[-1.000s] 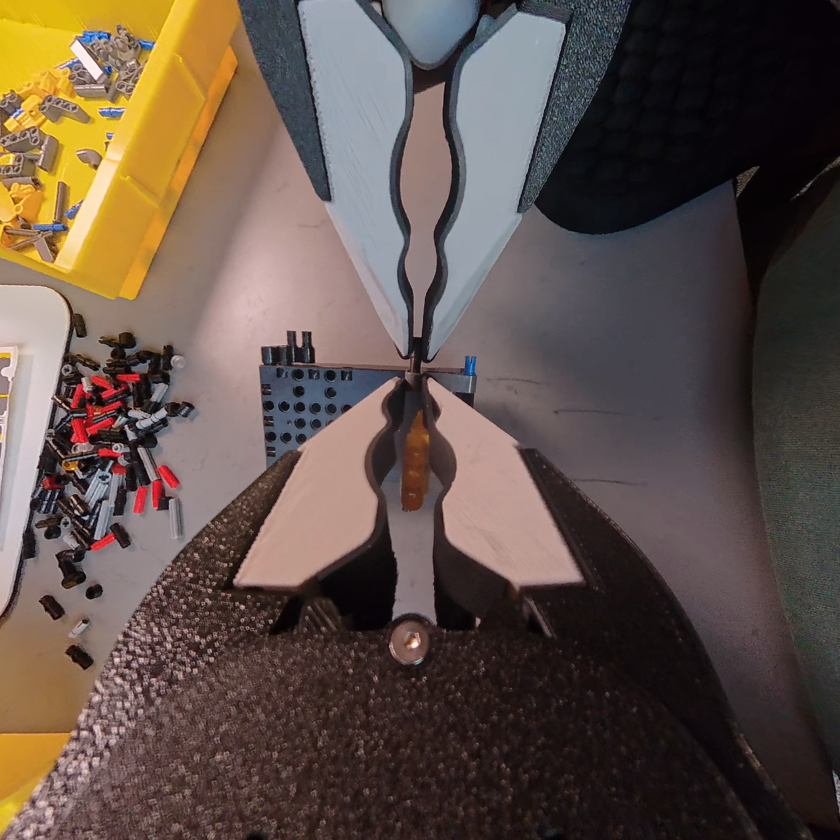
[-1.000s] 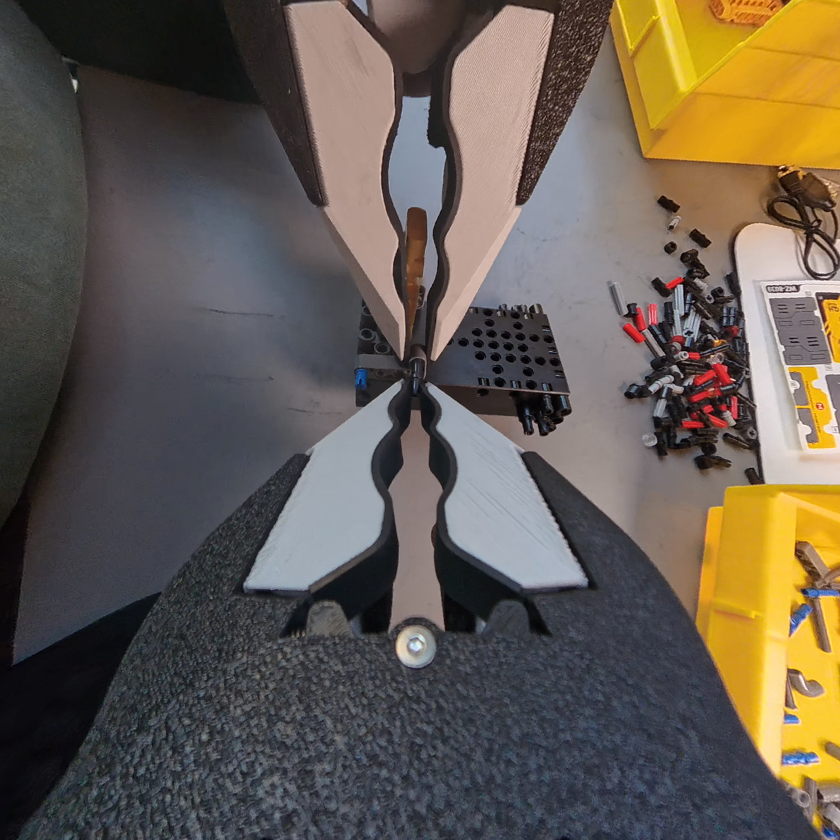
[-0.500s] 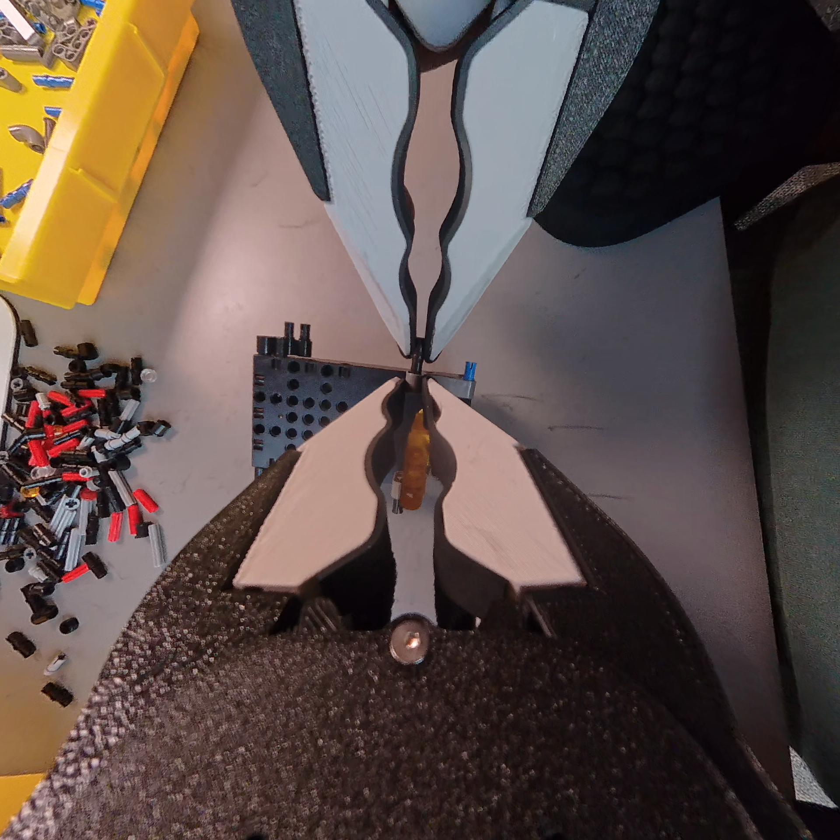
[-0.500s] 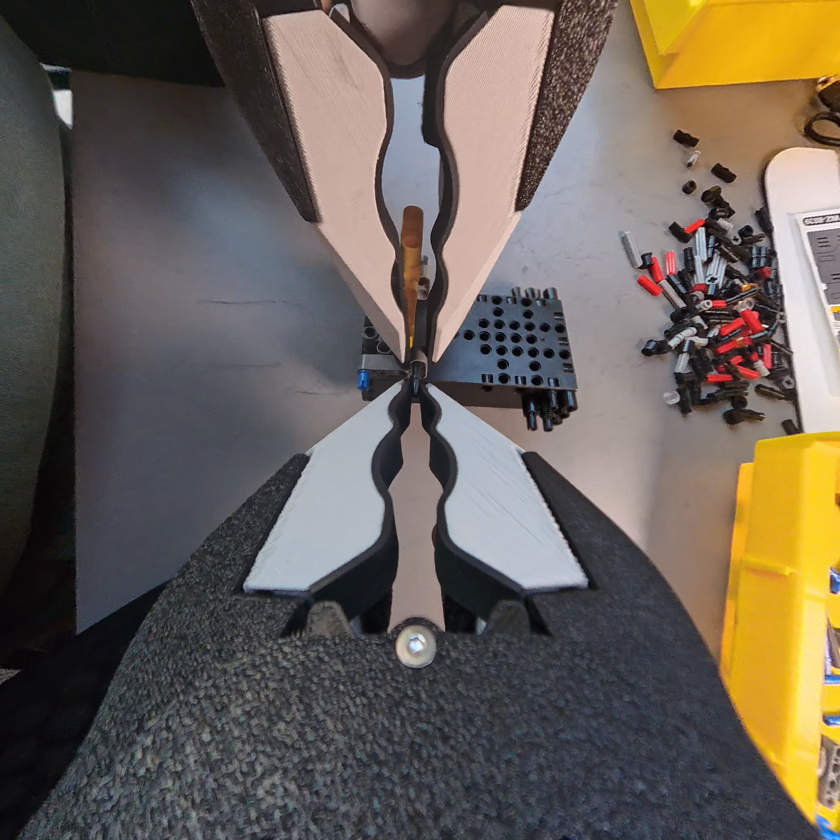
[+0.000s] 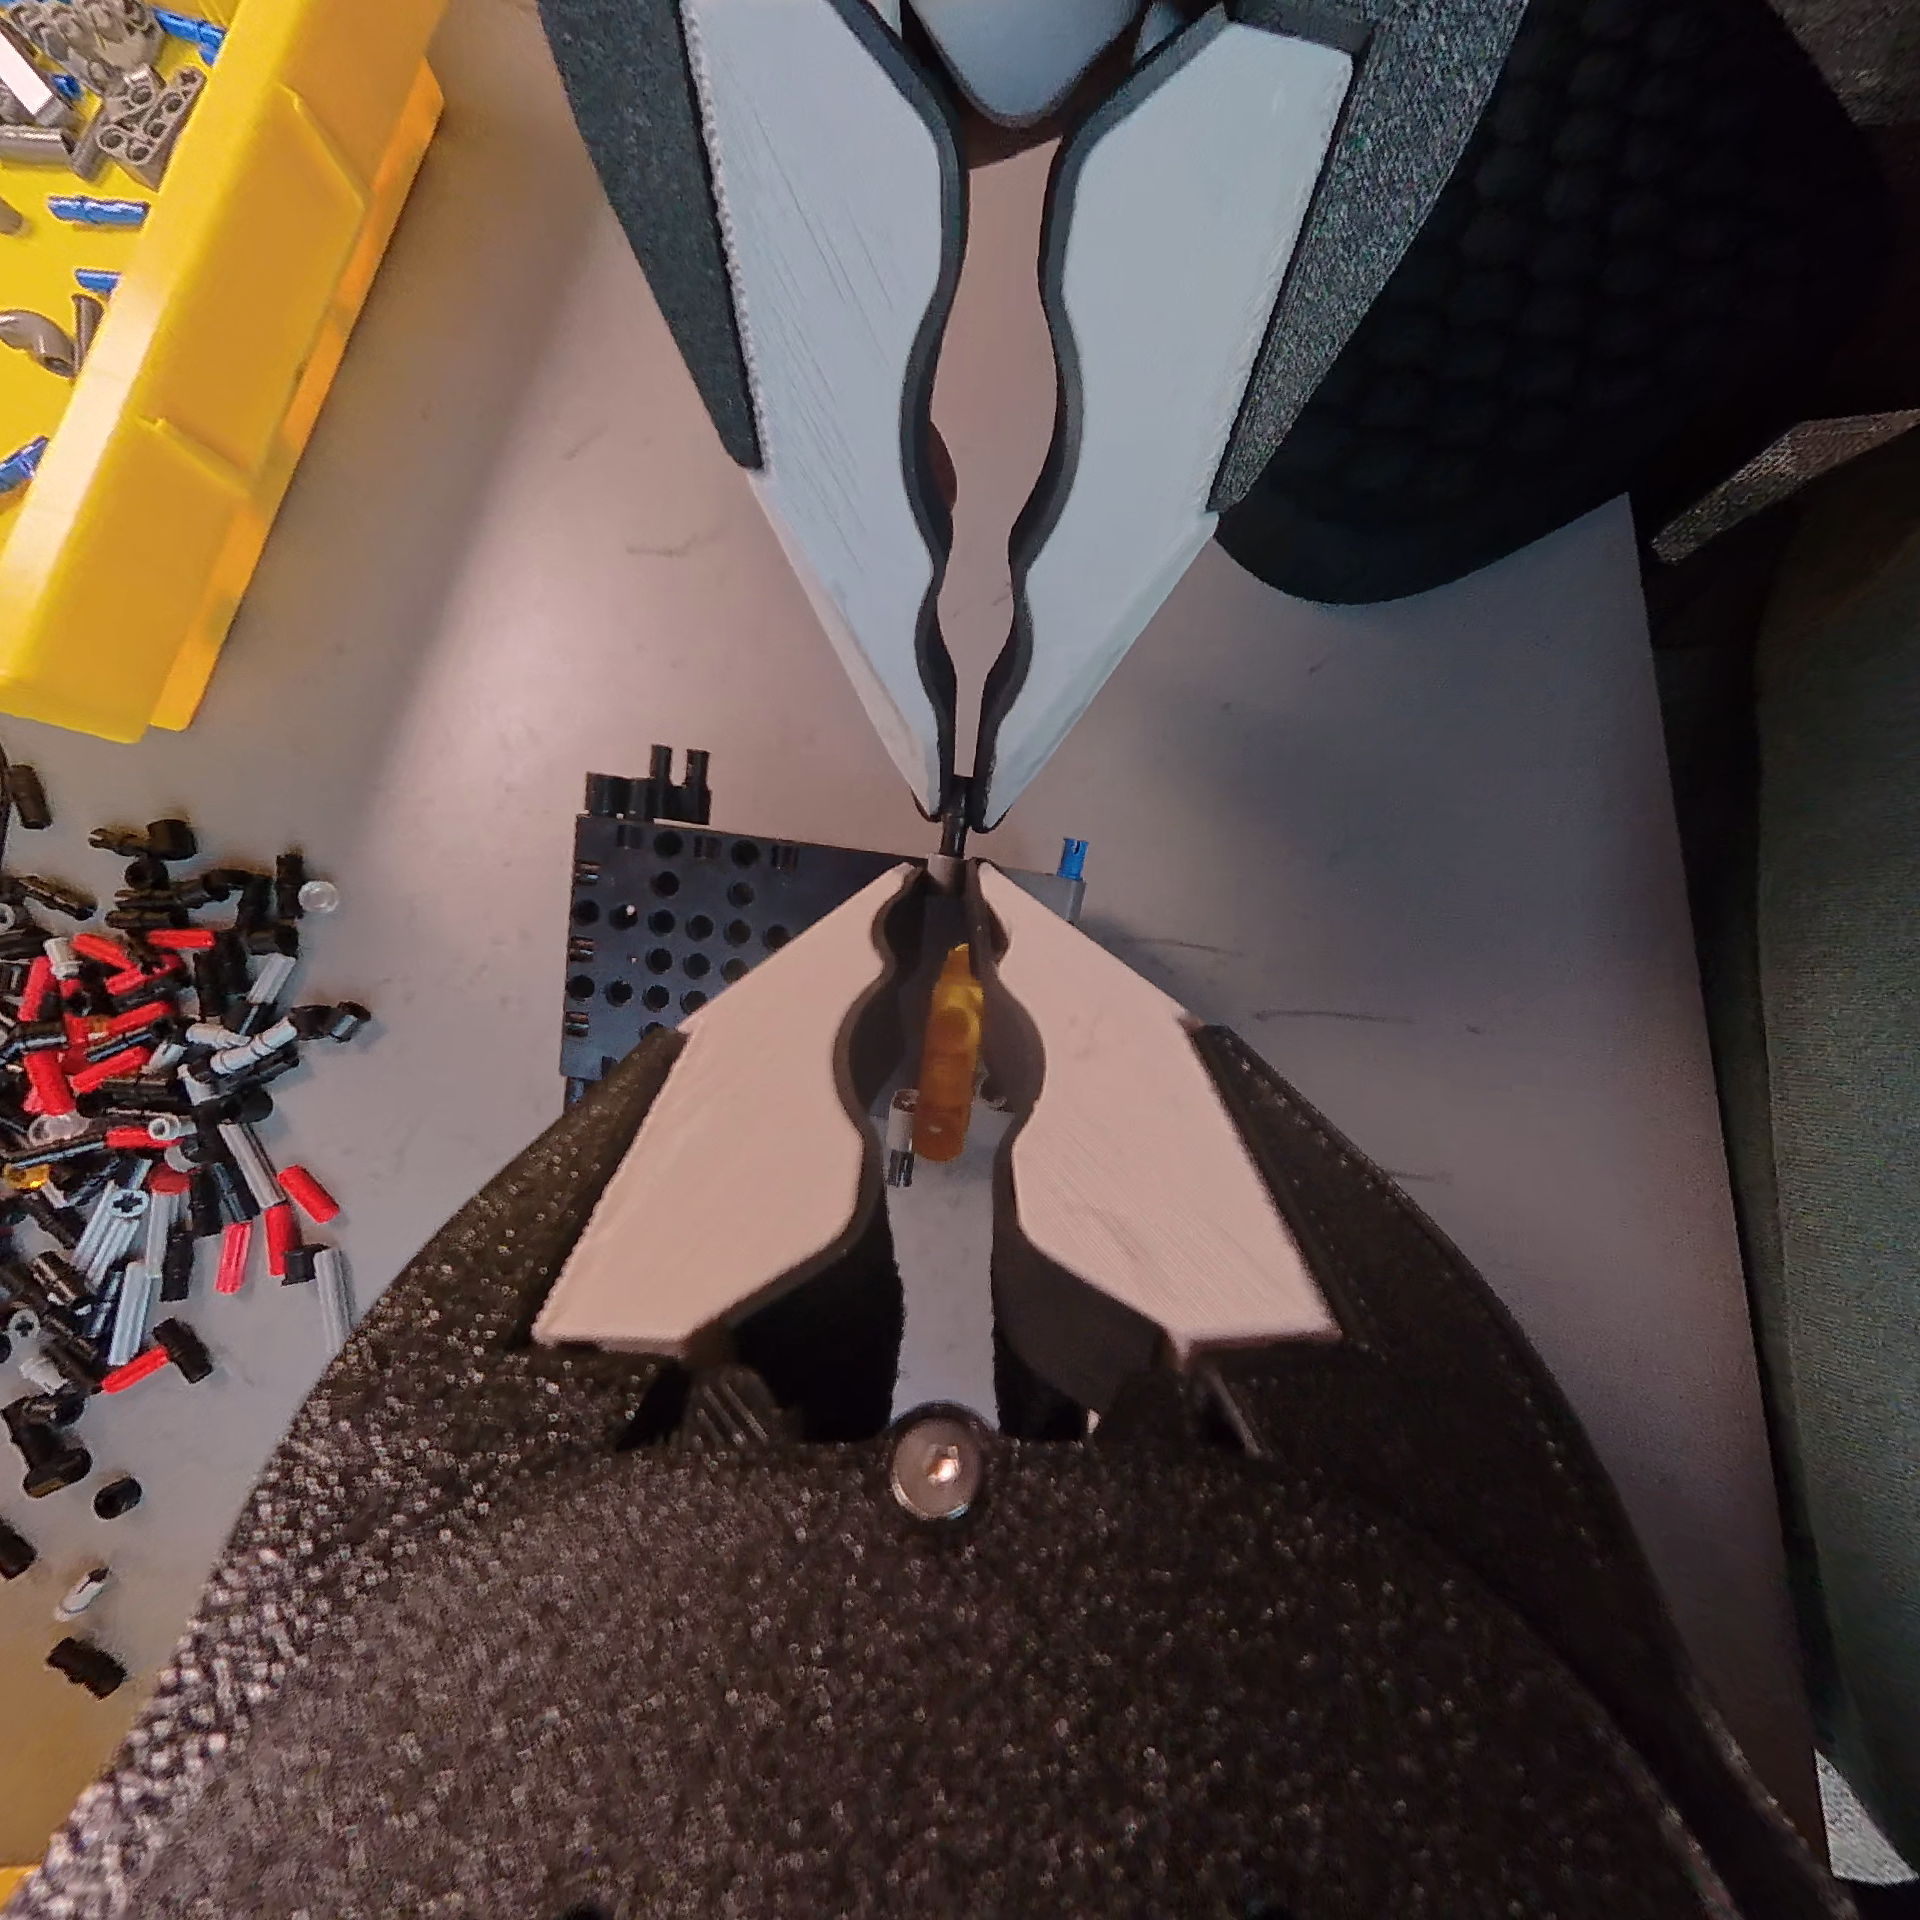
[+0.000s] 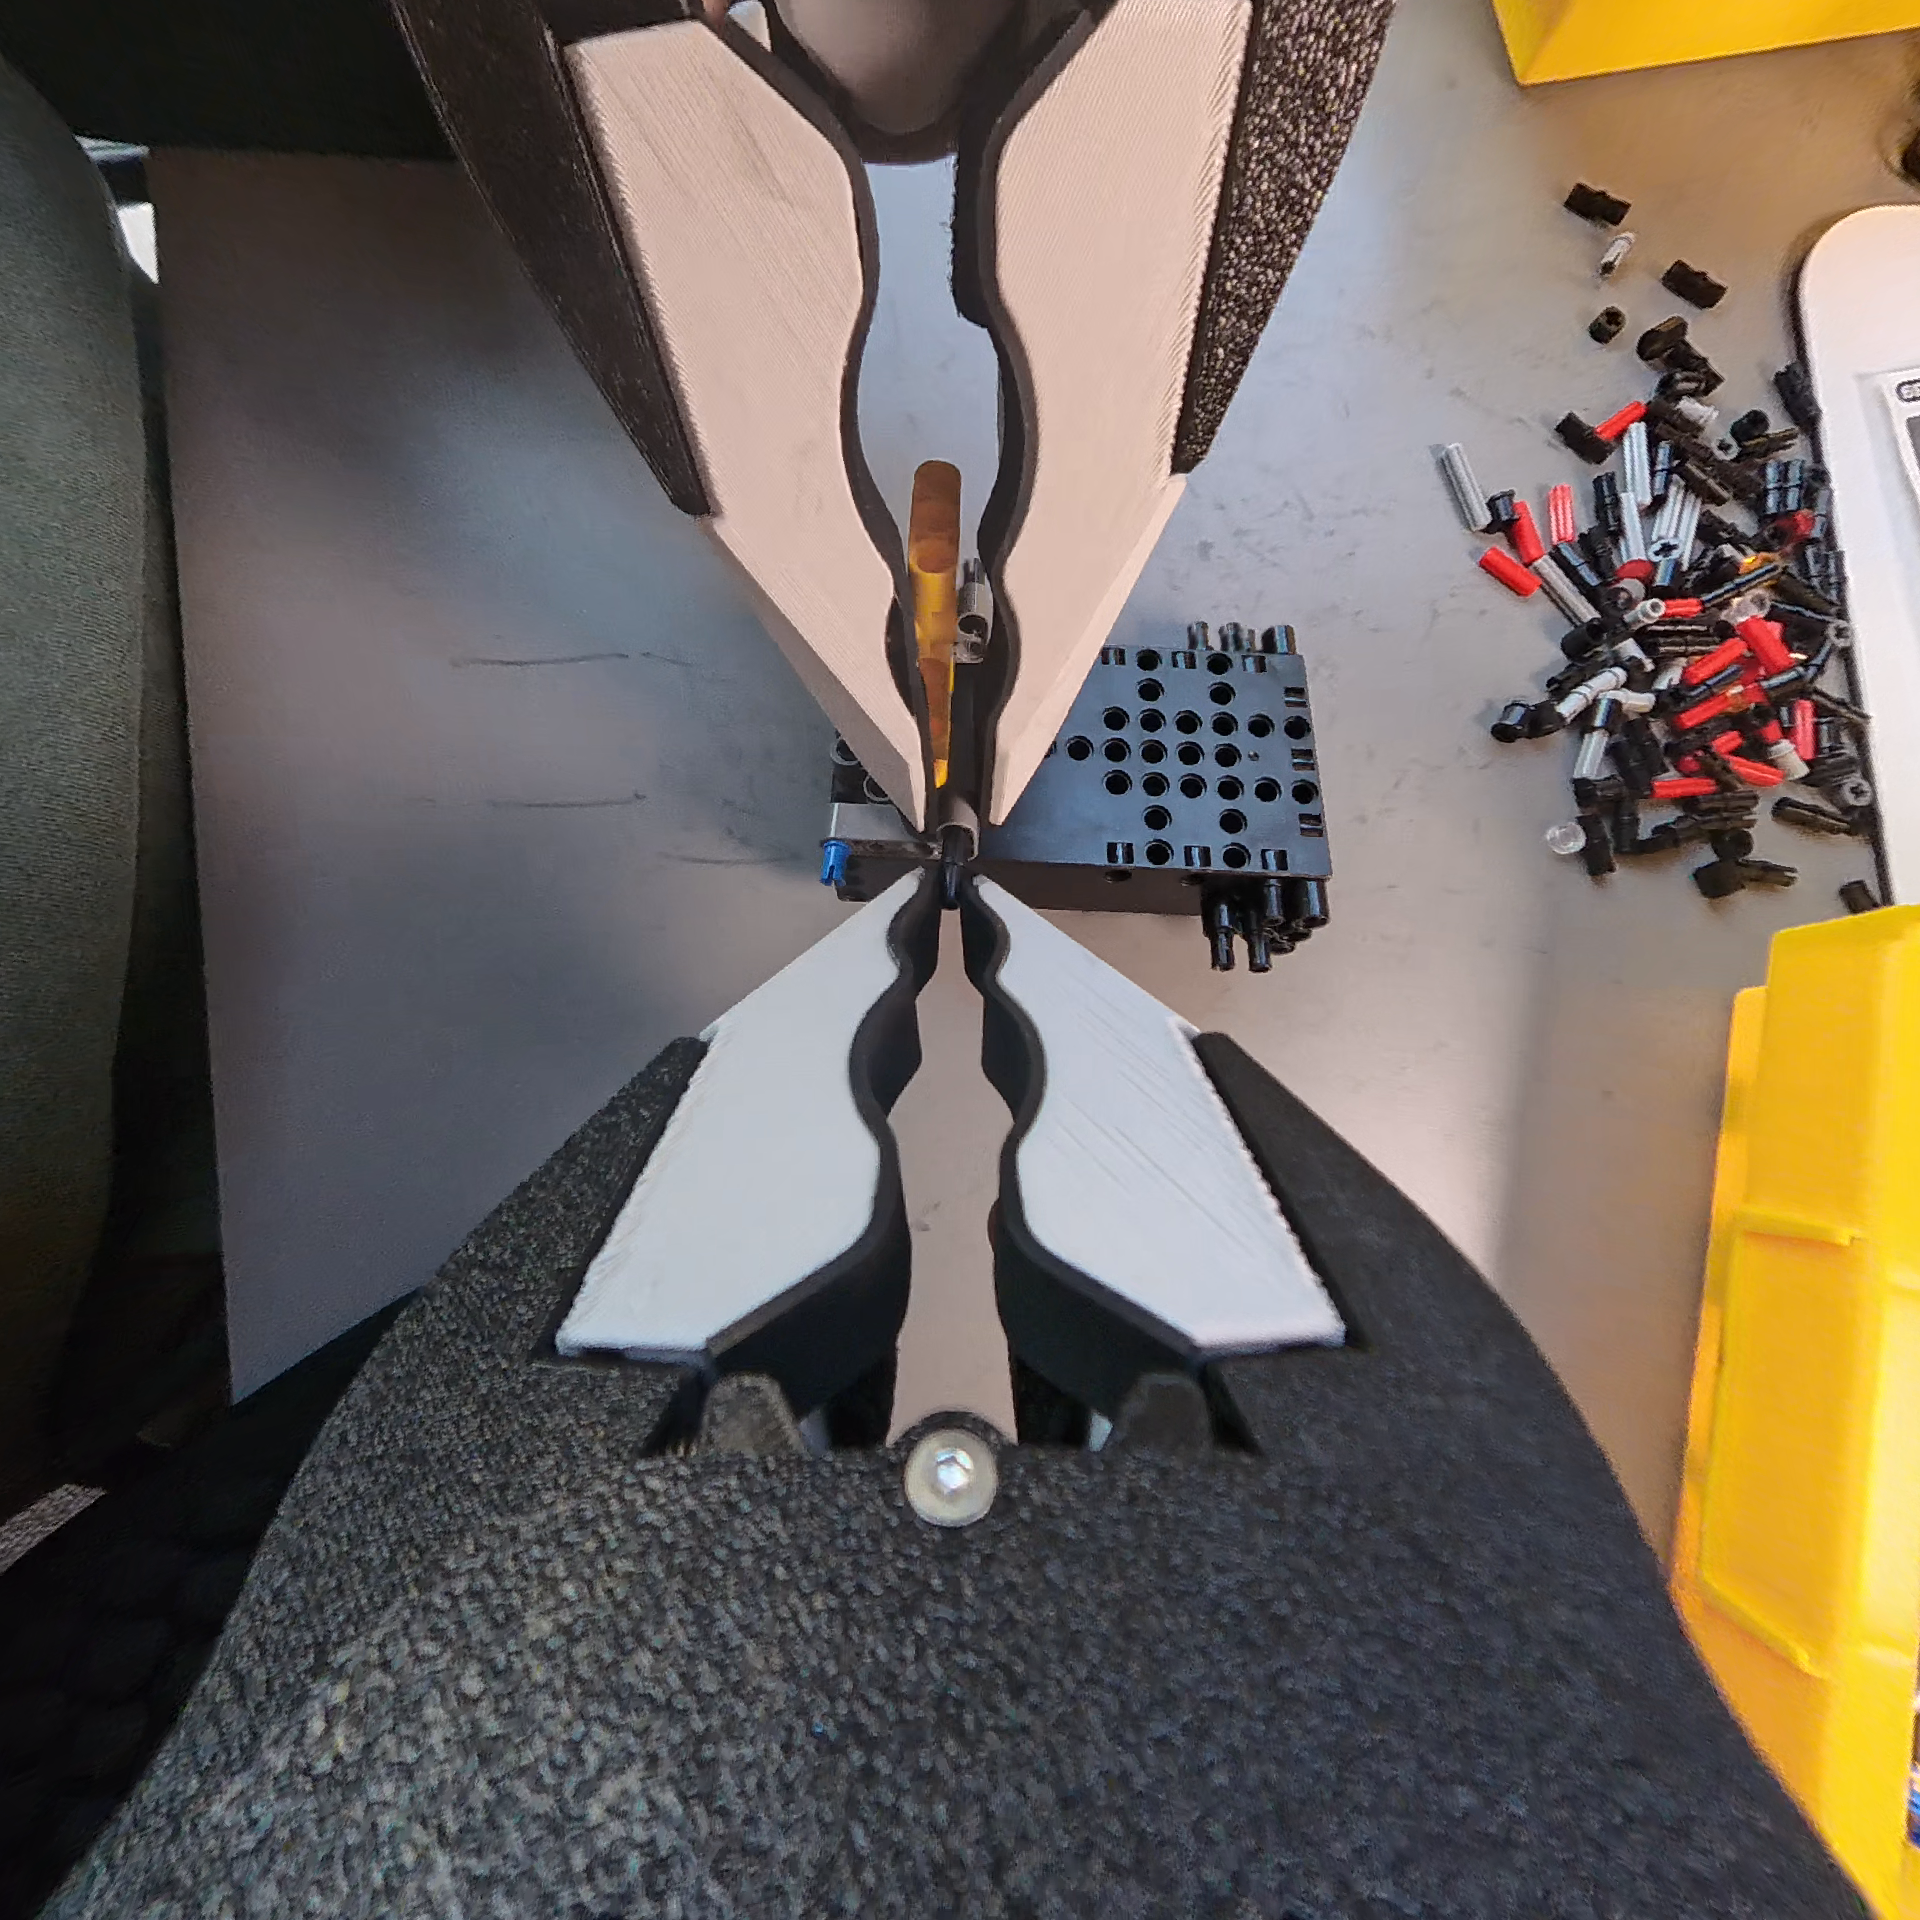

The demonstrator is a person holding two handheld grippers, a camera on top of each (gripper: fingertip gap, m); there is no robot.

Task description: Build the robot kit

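In the left wrist view, a yellow plastic bin (image 5: 156, 436) holding grey and blue building parts fills the upper left of the frame. Below it, at the left edge, a loose heap of small black, red and grey plastic pins (image 5: 145, 1122) lies on the grey tabletop (image 5: 1351, 831). Just left of centre a black perforated plastic block (image 5: 665, 935) rests flat on the tabletop, with black pins standing up at its far edge and a small blue pin (image 5: 1070, 857) at its right end. At centre, the left tool (image 5: 948, 868) has its pale fingers drawn nearly together on a translucent orange plastic beam (image 5: 951, 1049), which runs back along the gap between them; a short grey-and-black pin (image 5: 900, 1132) sits beside the beam. From the top of the frame the right tool (image 5: 961, 816) points down, tip to tip with the left tool, pinched narrow on a small black pin (image 5: 952, 831) that sits between the two tips.

In the right wrist view, the right tool (image 6: 948, 896) sits at lower centre and the left tool (image 6: 956, 810) comes from the top, the orange beam (image 6: 933, 582) between its fingers. The black block (image 6: 1174, 769) lies right of the tips, the pin heap (image 6: 1683, 665) farther right, and a yellow bin (image 6: 1808, 1351) at the right edge.
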